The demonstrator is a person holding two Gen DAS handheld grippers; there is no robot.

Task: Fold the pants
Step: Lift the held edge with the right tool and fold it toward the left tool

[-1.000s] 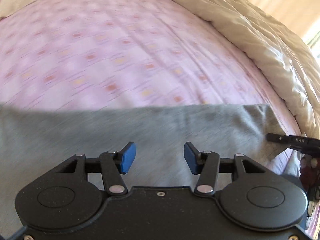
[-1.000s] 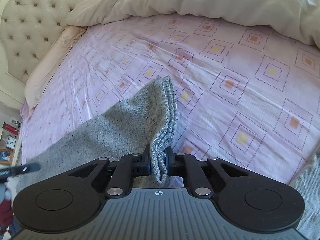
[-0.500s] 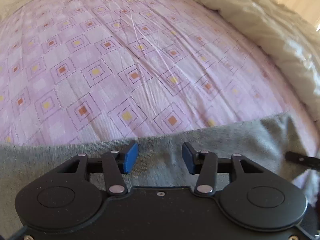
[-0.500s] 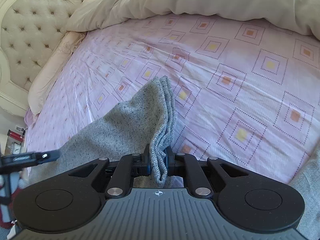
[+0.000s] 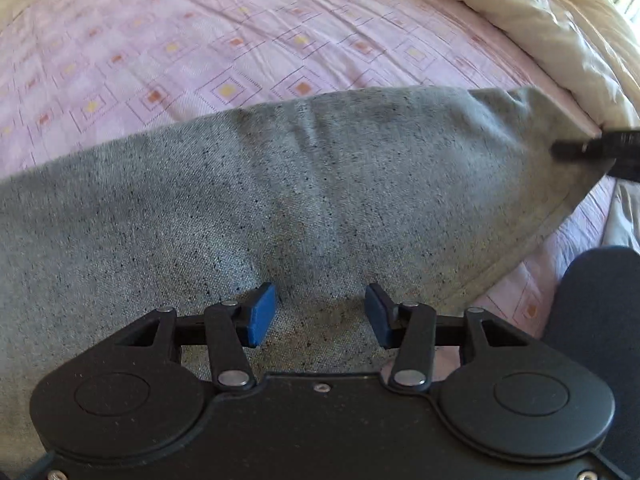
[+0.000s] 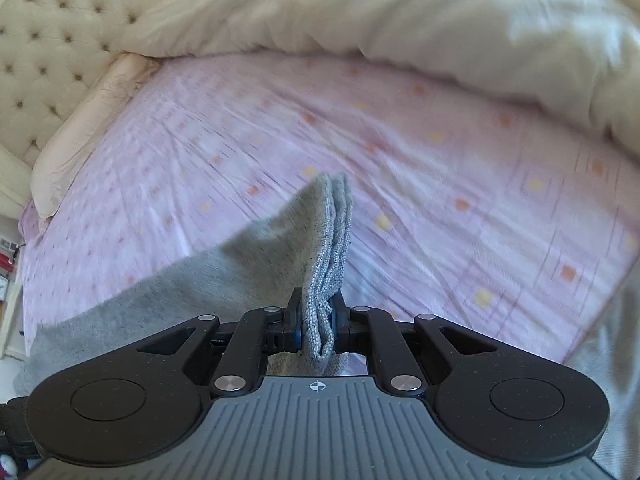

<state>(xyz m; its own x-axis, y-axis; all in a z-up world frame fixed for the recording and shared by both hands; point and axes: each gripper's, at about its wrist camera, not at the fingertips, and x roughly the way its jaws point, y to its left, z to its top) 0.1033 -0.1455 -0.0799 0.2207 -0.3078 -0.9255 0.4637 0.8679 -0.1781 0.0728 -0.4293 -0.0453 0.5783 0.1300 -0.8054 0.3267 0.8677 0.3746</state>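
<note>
The grey speckled pants (image 5: pixel 304 200) stretch across the pink patterned bed sheet (image 5: pixel 200 40) in the left wrist view. My left gripper (image 5: pixel 321 314) hovers just over the cloth with its blue pads wide apart, open, nothing pinched. At the right edge a dark tip of the other gripper (image 5: pixel 592 148) holds the pants' lifted corner. In the right wrist view my right gripper (image 6: pixel 317 322) is shut on a bunched, folded edge of the pants (image 6: pixel 326 256), which stands up between the jaws and trails down to the left.
A cream duvet (image 6: pixel 440 28) is heaped along the far side of the bed, with a tufted headboard (image 6: pixel 52 44) and a pillow (image 6: pixel 88 120) at the left. A dark rounded shape (image 5: pixel 596 296) sits at the lower right of the left wrist view.
The left gripper has moved over the pants, which now fill more of its view. The right gripper has risen with the folded edge still in its jaws, and its view tilted toward the duvet.
</note>
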